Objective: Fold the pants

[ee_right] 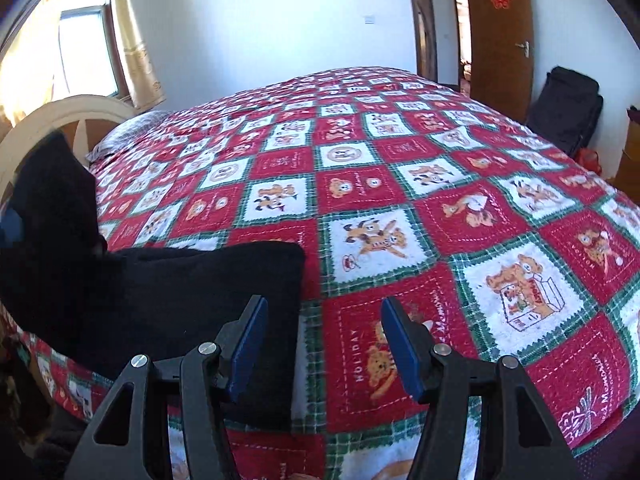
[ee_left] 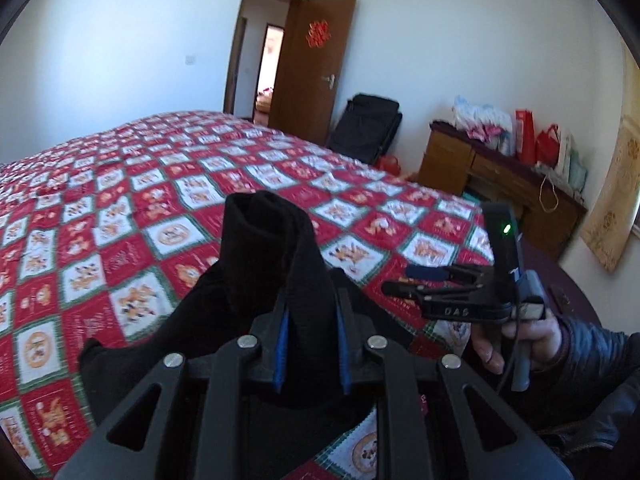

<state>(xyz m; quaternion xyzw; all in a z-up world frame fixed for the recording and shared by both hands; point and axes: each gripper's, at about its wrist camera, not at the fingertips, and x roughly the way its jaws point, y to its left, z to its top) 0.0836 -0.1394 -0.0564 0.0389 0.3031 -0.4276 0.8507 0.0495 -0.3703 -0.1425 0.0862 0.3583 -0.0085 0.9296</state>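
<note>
Two grippers are working over a bed. The left gripper point(ee_left: 312, 316) is clenching a bunched fold of the black pants point(ee_left: 276, 264), its blue-padded fingers point(ee_left: 282, 344) pressing in on the cloth from both sides, and the cloth is standing up in a thick roll between and beyond the fingertips. From that grip the rest of the pants is hanging and spreading down to the left, onto the near edge of the quilt point(ee_left: 160, 184). In the right wrist view the same pants point(ee_right: 168, 296) are lying as a flat dark panel on the near left part of the quilt point(ee_right: 400, 184), with one end rising at the far left edge of the picture.

The right gripper point(ee_right: 324, 340) is standing released, its blue pads point(ee_right: 404, 352) well apart with only the quilt showing between them; its left finger is sitting just beside the right edge of the pants panel, and I cannot tell whether it is touching. In the left wrist view the right gripper point(ee_left: 404, 280) is showing from the side, held by the person's hand point(ee_left: 520, 340) in a dark sleeve.

The red, white and green patchwork quilt is covering the whole bed. Beyond it a brown door point(ee_left: 312, 68) is standing open, a black suitcase point(ee_left: 364, 128) is leaning against the wall, and a wooden desk point(ee_left: 500, 168) is carrying bags.
</note>
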